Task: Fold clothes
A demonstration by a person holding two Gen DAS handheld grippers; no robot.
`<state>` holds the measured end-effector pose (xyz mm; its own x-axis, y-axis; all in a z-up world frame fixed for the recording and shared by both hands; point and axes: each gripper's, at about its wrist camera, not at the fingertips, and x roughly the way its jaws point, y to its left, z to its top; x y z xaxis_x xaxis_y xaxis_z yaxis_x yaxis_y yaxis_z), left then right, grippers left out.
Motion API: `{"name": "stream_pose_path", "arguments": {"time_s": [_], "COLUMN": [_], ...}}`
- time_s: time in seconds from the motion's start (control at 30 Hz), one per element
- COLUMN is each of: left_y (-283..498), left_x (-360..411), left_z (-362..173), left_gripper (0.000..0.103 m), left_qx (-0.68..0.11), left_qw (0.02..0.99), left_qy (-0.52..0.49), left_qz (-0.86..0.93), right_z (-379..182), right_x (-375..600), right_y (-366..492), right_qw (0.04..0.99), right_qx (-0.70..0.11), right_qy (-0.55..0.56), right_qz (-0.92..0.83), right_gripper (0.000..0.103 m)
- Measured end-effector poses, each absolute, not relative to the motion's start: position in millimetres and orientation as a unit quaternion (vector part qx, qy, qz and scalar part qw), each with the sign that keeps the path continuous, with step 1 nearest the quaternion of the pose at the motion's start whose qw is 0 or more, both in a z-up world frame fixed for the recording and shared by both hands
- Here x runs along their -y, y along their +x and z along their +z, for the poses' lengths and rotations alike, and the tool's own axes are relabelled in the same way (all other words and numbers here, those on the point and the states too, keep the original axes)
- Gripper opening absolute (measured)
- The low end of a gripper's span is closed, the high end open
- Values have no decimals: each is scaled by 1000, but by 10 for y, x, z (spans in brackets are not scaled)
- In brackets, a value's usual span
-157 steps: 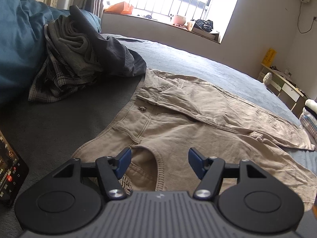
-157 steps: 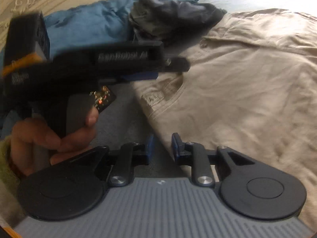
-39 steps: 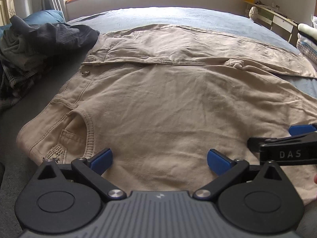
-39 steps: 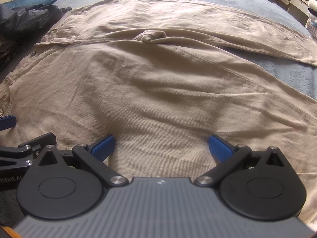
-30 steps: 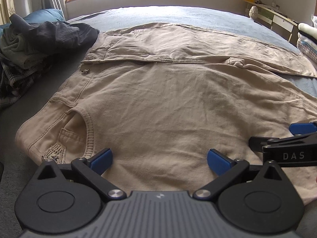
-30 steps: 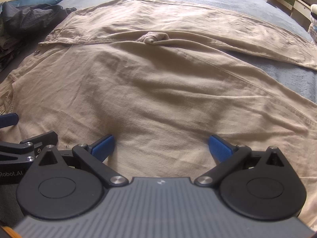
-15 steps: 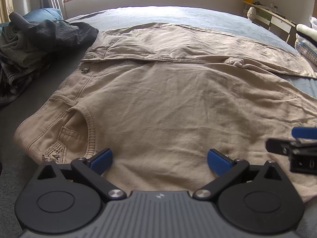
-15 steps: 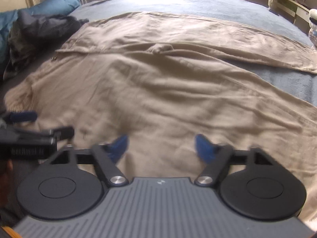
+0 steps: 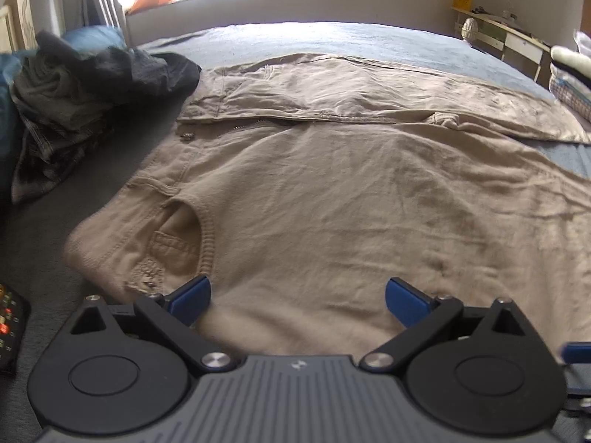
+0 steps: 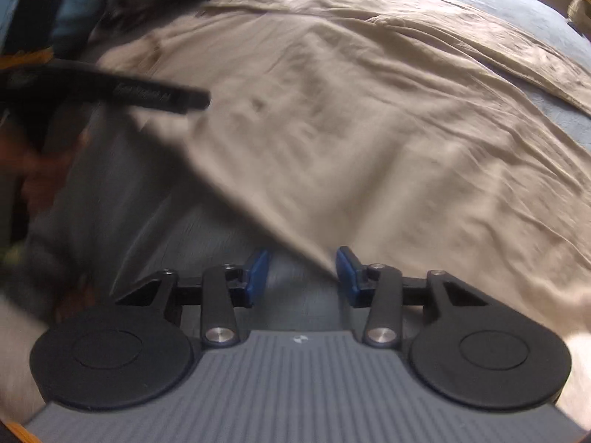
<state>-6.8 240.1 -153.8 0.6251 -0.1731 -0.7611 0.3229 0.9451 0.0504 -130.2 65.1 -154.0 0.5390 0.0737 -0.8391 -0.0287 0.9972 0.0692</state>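
Khaki trousers lie spread flat on the grey-blue bed, waistband to the left and legs running right. My left gripper hovers open and wide over their near edge, beside the front pocket, with nothing between its pads. In the blurred right wrist view the trousers fill the upper right. My right gripper is at their near edge with its jaws closing. Mostly bed sheet shows between the pads, and the cloth edge lies by the right pad, unpinched. A finger of the left gripper crosses the upper left.
A heap of dark clothes sits at the back left by a blue pillow. A dark device with lit buttons lies at the left edge. A desk and stacked laundry stand to the right.
My right gripper has pulled back to the trousers' near edge and its jaws have narrowed from wide open. In the left wrist view it has slid down to the lower right corner. The left gripper stays open.
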Motion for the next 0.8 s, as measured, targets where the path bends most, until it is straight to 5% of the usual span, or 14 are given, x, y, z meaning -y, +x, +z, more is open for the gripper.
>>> {"name": "stream_pose_path", "arguments": {"time_s": [0.27,0.57,0.8], "left_y": [-208,-349,-501], "left_x": [-2594,-2797,-2463], "left_z": [-1543,-1332,-1129], "left_gripper": [102,100,99], "left_qx": [-413,-376,-330], "left_qw": [897,915,922], "left_qy": [107,69,78], "left_qz": [-113,-126,-189], "right_z": [-1415,-1594,-416], "right_x": [-654,-813,197], "right_y": [-1059,-1323,-1893], "right_qw": [900,852,920], "right_qx": [-432,-495,-331], "right_qy": [40,143,208], "right_qz": [31,91,-38], "right_gripper": [24,15,15]}}
